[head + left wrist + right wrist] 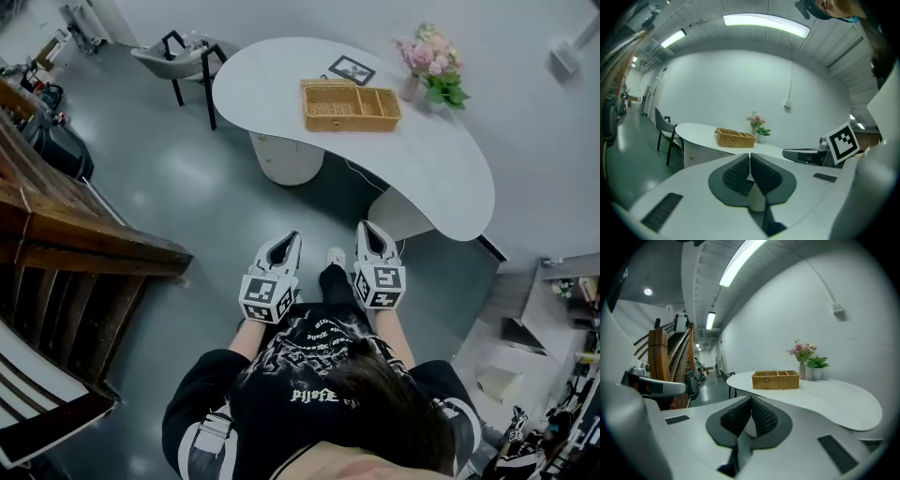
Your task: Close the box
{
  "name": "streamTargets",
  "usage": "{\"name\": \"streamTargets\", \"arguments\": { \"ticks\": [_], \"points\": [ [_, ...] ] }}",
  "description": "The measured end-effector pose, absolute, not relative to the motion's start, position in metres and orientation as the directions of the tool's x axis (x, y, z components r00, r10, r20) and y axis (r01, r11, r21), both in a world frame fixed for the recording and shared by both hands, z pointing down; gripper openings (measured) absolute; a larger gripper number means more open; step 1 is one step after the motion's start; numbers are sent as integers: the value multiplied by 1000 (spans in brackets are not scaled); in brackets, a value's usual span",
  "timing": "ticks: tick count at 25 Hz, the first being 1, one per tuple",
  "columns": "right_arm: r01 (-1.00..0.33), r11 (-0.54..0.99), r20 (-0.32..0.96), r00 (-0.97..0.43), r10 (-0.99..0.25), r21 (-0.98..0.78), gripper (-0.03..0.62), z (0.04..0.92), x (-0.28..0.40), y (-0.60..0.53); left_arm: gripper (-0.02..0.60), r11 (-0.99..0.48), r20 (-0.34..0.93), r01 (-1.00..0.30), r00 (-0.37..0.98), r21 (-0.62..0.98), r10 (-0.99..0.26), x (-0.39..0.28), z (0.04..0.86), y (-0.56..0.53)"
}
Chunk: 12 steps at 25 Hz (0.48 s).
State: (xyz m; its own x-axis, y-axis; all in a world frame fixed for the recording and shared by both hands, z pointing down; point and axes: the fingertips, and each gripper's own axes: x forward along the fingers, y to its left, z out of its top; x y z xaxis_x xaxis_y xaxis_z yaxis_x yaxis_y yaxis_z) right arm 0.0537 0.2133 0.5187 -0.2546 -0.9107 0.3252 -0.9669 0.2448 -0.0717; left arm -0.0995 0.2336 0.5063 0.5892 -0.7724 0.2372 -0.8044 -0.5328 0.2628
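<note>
A woven wicker box [351, 105] with open compartments stands on the white curved table [441, 169], far ahead of me. It also appears in the left gripper view as the wicker box [735, 138] and in the right gripper view as the wicker box [775, 379]. My left gripper [292, 236] and right gripper [364, 228] are held side by side close to my body, above the floor and well short of the table. The left gripper [750, 155] is shut with nothing in it. The right gripper [751, 399] is likewise shut and empty.
A vase of pink flowers [429, 61] and a small framed picture [352, 69] stand on the table beside the box. A chair [183, 58] is at the table's left end. A wooden staircase [56, 234] runs along my left. Grey floor lies between me and the table.
</note>
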Motion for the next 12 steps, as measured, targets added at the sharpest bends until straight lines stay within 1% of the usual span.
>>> {"name": "streamTargets", "arguments": {
  "ticks": [12],
  "points": [
    [-940, 332, 329, -339, -882, -77, 25, 518, 75, 115, 28, -485, 245, -839, 538, 247, -806, -63, 502, 148]
  ]
}}
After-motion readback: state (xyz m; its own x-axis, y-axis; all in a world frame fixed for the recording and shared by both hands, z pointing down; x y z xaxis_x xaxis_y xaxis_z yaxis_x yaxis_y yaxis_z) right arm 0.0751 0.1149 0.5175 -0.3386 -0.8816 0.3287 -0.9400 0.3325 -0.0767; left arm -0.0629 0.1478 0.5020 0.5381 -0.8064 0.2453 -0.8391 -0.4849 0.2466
